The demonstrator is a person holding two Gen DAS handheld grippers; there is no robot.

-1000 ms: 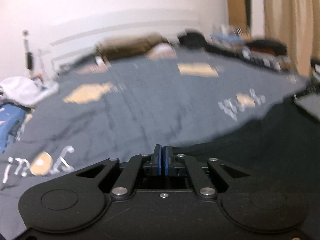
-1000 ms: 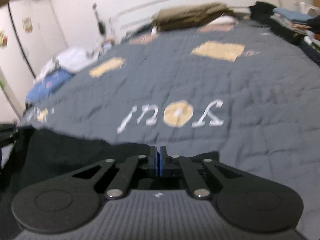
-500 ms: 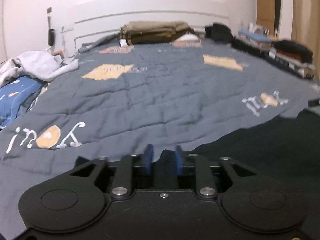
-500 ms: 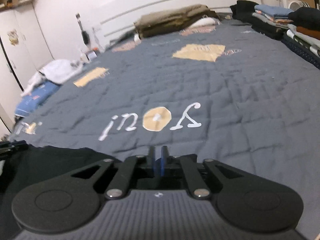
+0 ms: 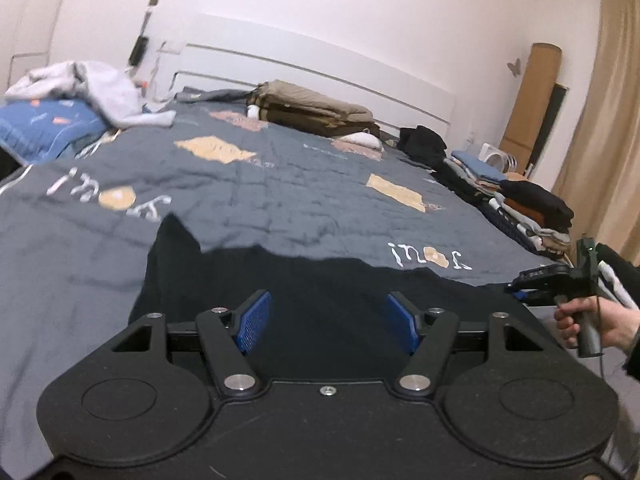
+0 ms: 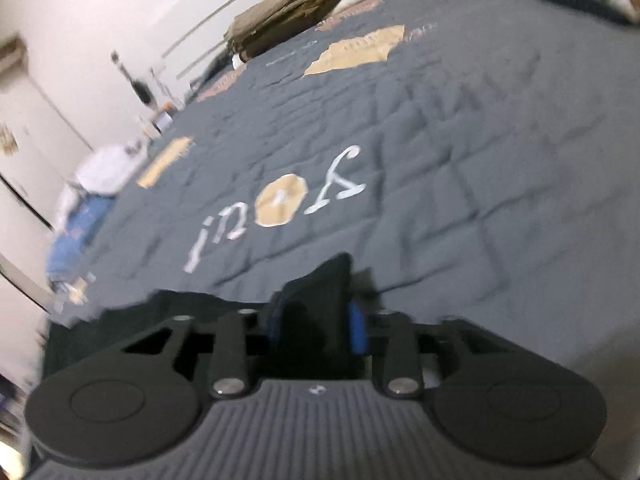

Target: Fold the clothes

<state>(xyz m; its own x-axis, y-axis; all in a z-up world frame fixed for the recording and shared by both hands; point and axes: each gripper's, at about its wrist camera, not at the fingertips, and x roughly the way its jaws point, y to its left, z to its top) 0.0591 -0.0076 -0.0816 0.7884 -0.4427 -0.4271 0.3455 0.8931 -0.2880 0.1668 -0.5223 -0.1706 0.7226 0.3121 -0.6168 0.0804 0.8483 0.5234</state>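
Observation:
A black garment lies spread on the near part of a grey quilted bedspread. My left gripper is open above it, its blue pads wide apart, with nothing between them. In the left wrist view the right gripper shows at the garment's right edge, held by a hand. In the right wrist view my right gripper is open, and a corner of the black garment stands between its blue pads, not pinched.
Folded olive bedding lies at the headboard. Stacks of folded clothes line the bed's right edge. A white and blue heap sits at the far left. A beige curtain hangs at the right.
Both grippers were shut on the black garment a second ago. They have opened and let it go; the left one opened wide and pulled back.

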